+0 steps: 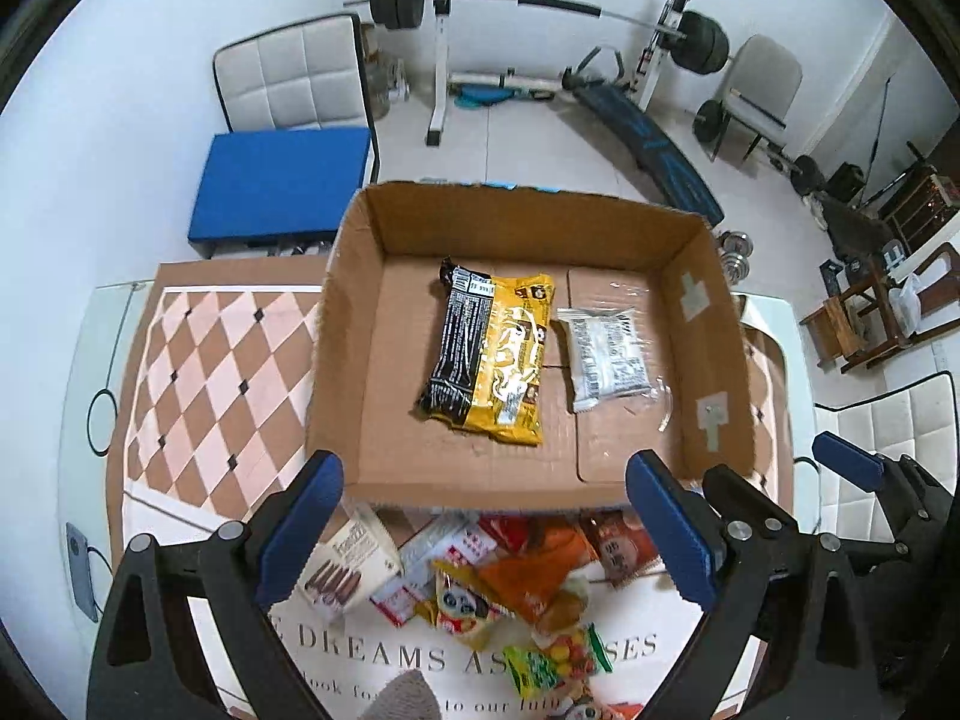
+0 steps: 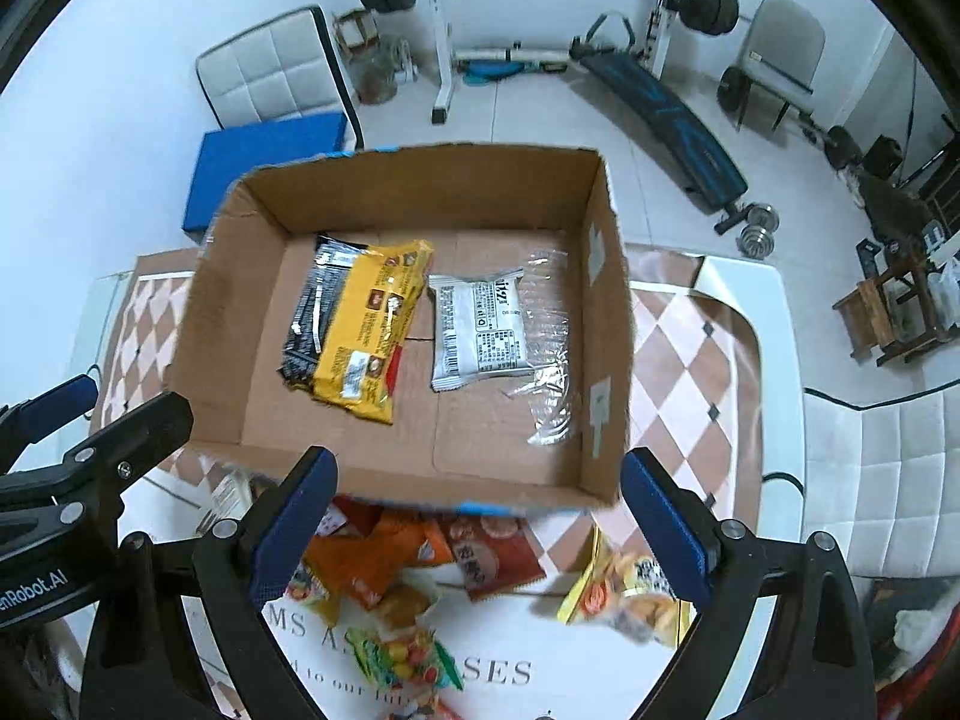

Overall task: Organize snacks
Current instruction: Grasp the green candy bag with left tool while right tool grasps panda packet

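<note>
An open cardboard box (image 1: 360, 324) (image 2: 606, 252) stands on the table. Inside lie a yellow-and-black noodle packet (image 1: 489, 354) (image 2: 360, 330), a white-grey snack packet (image 1: 606, 360) (image 2: 480, 327) and a clear plastic wrapper (image 2: 549, 360). In front of the box lies a heap of loose snacks (image 1: 510, 576) (image 2: 420, 564): orange and red packets, a white biscuit box (image 1: 351, 564), a green-yellow candy bag (image 1: 555, 663) and a yellow cracker bag (image 2: 624, 591). My left gripper (image 1: 486, 534) is open and empty above the heap. My right gripper (image 2: 477, 531) is open and empty above it too.
The table carries a checkered brown-and-pink mat (image 1: 204, 372) and a white lettered sheet (image 1: 444, 660). White padded chairs (image 1: 288, 78) (image 2: 888, 468), a blue cushion (image 1: 282, 180) and a weight bench with barbell (image 1: 636, 120) stand beyond the table.
</note>
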